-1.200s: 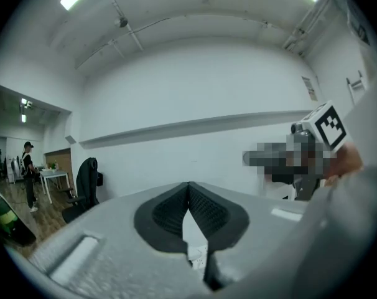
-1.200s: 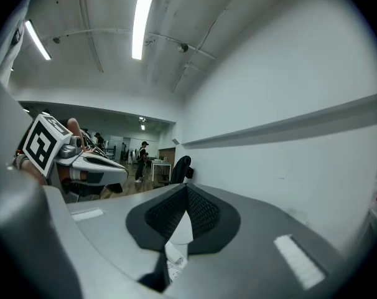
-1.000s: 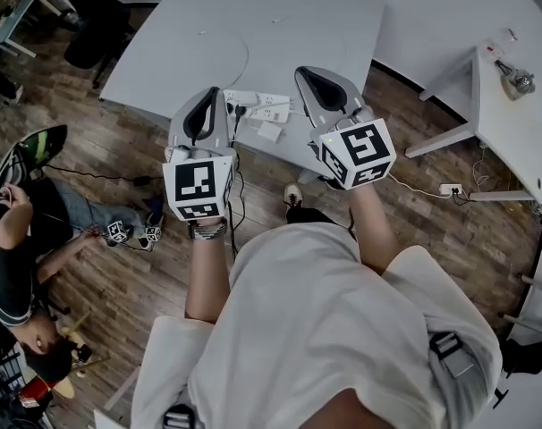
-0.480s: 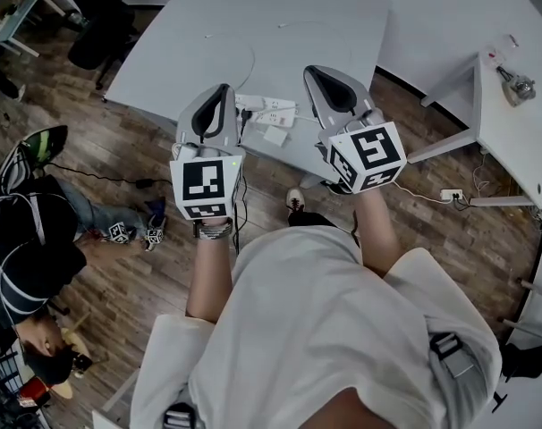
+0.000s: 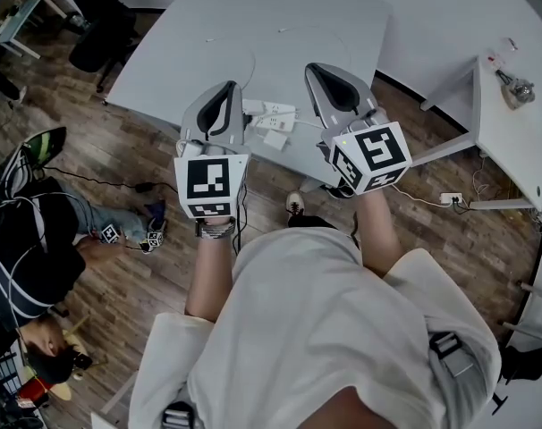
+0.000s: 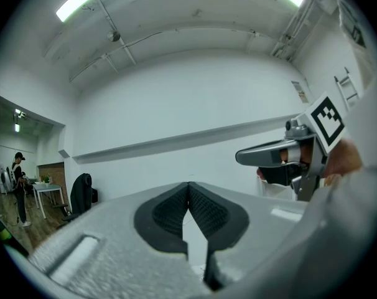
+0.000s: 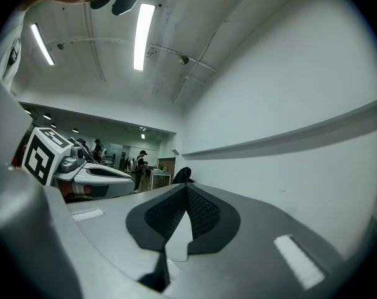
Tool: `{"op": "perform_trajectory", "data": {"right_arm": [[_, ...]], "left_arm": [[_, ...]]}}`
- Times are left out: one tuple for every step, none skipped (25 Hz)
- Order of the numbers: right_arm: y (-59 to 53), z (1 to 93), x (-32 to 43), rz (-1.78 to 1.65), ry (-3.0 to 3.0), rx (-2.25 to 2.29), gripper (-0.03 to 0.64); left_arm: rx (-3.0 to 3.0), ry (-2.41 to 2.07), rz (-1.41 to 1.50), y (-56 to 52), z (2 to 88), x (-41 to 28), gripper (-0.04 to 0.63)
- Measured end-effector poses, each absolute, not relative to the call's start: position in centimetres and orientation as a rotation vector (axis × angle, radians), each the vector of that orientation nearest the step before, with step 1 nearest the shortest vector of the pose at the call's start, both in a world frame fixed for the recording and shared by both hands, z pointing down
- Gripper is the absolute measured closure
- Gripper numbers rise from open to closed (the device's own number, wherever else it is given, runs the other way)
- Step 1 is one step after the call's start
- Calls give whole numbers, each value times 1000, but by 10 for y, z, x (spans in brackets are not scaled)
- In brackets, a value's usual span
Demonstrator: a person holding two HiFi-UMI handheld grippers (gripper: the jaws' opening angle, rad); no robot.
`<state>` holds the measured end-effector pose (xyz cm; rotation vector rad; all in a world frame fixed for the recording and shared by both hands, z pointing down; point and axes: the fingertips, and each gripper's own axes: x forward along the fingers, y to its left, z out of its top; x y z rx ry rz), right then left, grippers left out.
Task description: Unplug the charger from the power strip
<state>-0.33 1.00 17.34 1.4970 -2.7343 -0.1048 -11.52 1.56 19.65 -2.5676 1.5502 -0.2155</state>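
Note:
In the head view a white power strip [image 5: 273, 111] lies near the front edge of the white table [image 5: 280, 16], with a dark cable at its left end. A small white charger block [image 5: 273, 138] sits just in front of the strip; whether it is plugged in I cannot tell. My left gripper [image 5: 228, 88] hovers at the strip's left, my right gripper [image 5: 314, 68] at its right, both above the table and holding nothing. The left gripper view shows the left gripper [image 6: 188, 184] with its pads meeting. The right gripper [image 7: 186, 185] is also shut and points at the wall.
A thin white cable [image 5: 246, 54] loops across the table. A second white table [image 5: 512, 141] stands at the right, with a small socket block [image 5: 450, 189] on the wooden floor by it. A person [image 5: 29, 266] crouches on the floor at left. A dark chair [image 5: 101, 34] stands at back left.
Both grippers have drifted slightly up the picture, the right one lifting a little. The person on the floor has shifted position. Both jaws stay shut.

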Motion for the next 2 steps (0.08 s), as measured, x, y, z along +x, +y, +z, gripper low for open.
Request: {"op": "perform_trajectory", "data": {"right_arm": [[9,173,-2,-104,-2733,1500,617],[9,173,-1,-103,-2732,1503,617]], "left_arm": [[-2569,1548,-217,15,197,-114,592],[-2571,1546,-219,14,197,-114,592]]}}
